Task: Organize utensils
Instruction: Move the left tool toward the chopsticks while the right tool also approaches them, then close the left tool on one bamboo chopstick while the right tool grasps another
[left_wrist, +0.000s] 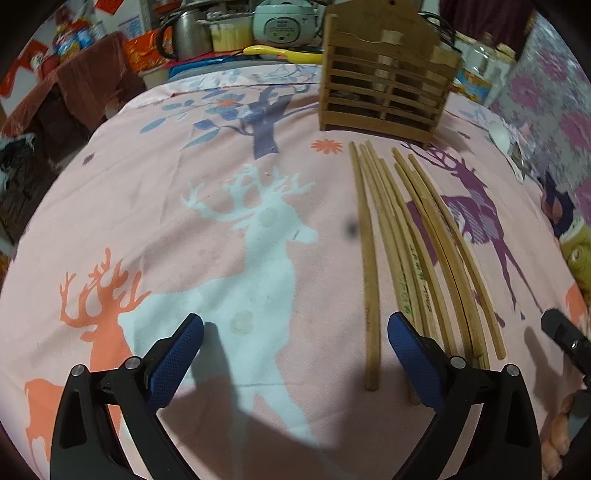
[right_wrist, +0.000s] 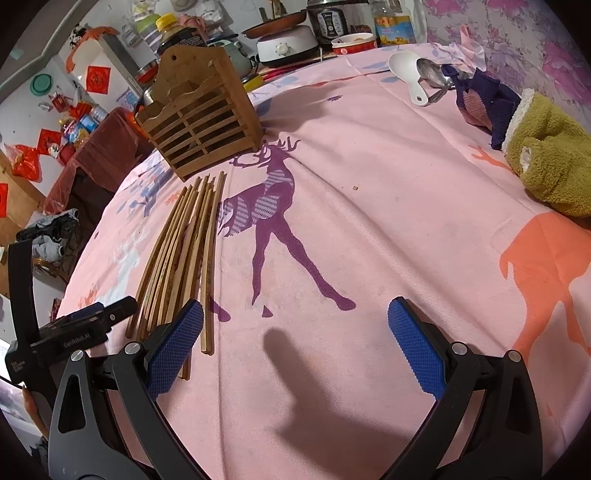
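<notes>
Left claw (left_wrist: 295, 354) hovered low over the counter (left_wrist: 184, 258), jaws spread wide, nothing between the blue pads. Its right pad sat over the near ends of the chopsticks (left_wrist: 406, 266). Right claw (right_wrist: 295, 347) was posed likewise, released and empty, above bare pink cloth; its left pad overlapped the chopsticks' near ends in the right wrist view, contact not determinable.

Chopsticks: loose bundle of plain wooden sticks, lying flat, roughly parallel, slightly fanned, some with printed marks near the thick ends. Far tips pointed toward the holder (left_wrist: 384, 88), stopping just short of its base. Holder: wooden slatted box with peaked back board, upright on the cloth.

White spoon (right_wrist: 406, 70) and metal spoon (right_wrist: 434, 75) lay touching, well apart from the chopsticks, near the far right edge beside a dark cloth (right_wrist: 480, 99) and a green mitten (right_wrist: 550, 155).

Open cloth was wide left of the chopsticks and between both claws. Counter's left edge dropped to cluttered floor; appliances crowded the far edge.
</notes>
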